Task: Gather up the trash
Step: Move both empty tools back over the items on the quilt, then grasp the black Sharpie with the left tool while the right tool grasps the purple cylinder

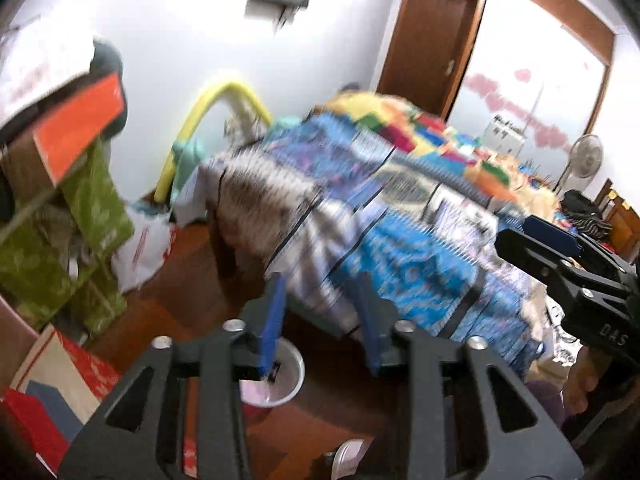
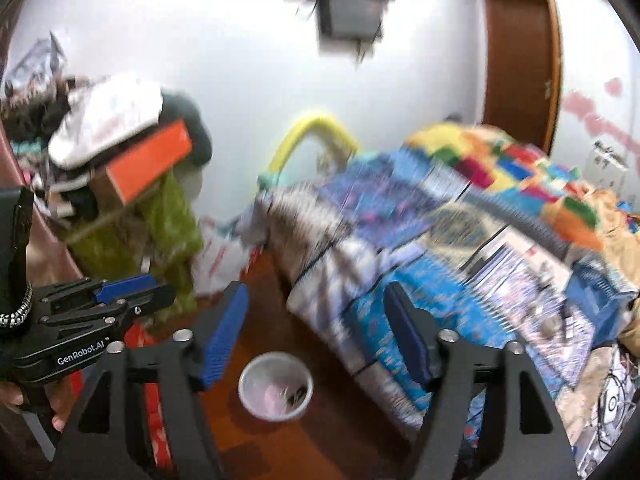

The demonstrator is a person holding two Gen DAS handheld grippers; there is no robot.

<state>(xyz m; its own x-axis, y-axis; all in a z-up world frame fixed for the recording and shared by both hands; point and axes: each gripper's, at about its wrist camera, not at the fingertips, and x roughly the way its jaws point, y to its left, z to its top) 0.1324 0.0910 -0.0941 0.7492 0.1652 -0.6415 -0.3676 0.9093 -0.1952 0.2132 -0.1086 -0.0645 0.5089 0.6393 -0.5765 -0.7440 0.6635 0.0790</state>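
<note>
Trash sits in our round white bin [image 2: 276, 386] on the wooden floor [image 2: 320, 432], beside the bed under its patterned blue cover [image 2: 460, 240]. Our left gripper [image 1: 320, 320] and right gripper [image 2: 316, 336] both hang above it with jaws apart and nothing between them. Both pictures are badly blurred

- The bucket [image 2: 276, 386] stands on the floor [image 2: 272, 300], just before the bed [image 2: 460, 240].
- A pile of boxes [image 2: 140, 168] is left of the bed.
- The door [image 2: 520, 52] is behind the bed.
</note>
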